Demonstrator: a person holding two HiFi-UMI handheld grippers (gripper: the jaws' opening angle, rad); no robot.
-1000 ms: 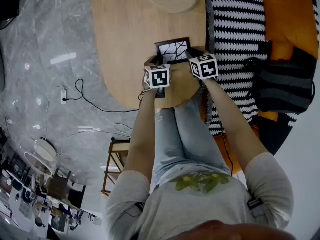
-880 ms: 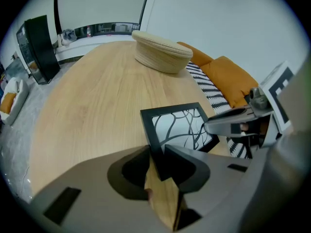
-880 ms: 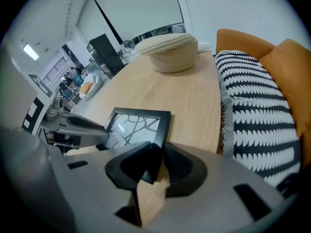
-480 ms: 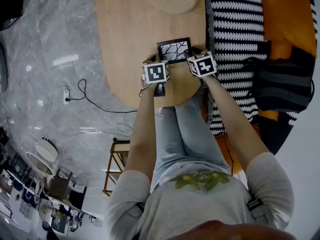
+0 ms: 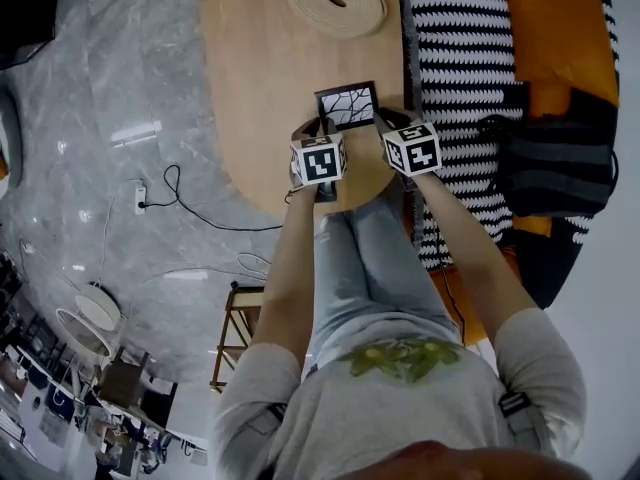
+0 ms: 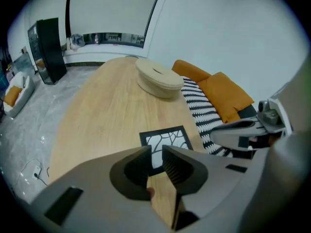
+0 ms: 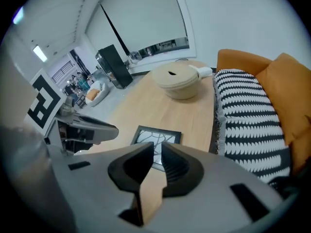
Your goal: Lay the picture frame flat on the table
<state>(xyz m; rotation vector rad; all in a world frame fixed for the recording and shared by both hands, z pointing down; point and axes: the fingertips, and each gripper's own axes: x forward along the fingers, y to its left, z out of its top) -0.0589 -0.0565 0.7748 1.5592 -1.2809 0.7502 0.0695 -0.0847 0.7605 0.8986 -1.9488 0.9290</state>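
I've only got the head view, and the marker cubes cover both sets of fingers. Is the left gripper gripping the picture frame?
Observer: No. On the left gripper the fingers have just been closing with nothing between them; the picture frame lies beyond them.
Operator: And the other one?
Observer: The right gripper is the same: its fingers have just been closing on nothing, and bare table shows through the gap.
Operator: Is the frame flat?
Observer: Yes. In the low right gripper view no edge stands off the table.
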